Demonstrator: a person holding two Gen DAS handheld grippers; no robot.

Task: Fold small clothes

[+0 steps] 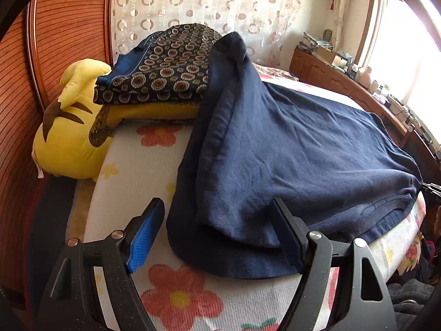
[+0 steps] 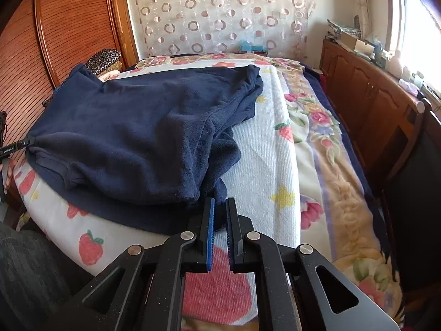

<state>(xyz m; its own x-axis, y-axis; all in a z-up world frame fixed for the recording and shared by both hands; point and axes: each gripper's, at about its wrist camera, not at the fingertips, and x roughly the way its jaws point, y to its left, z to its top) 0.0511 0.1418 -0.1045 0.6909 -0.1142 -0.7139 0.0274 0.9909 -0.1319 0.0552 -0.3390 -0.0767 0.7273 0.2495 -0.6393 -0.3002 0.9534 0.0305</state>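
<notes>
At far left in the right wrist view, a small black tag [image 2: 11, 149] carries pale writing too small to read. A yellow plush toy [image 1: 69, 138] lies against the wooden headboard [image 1: 55, 41], beside a stack of patterned folded cloth [image 1: 162, 74]. The left tool [image 1: 217, 231] stands wide open, its fingers either side of the navy garment's [image 1: 289, 151] near corner, gripping nothing. The garment lies spread on the flowered bed cover [image 2: 270, 151]. The right tool [image 2: 219, 220] is nearly closed at the garment's near hem; whether it pinches cloth is unclear. Right of the garment the bed lies open up to the wooden cabinet [image 2: 366, 88].
</notes>
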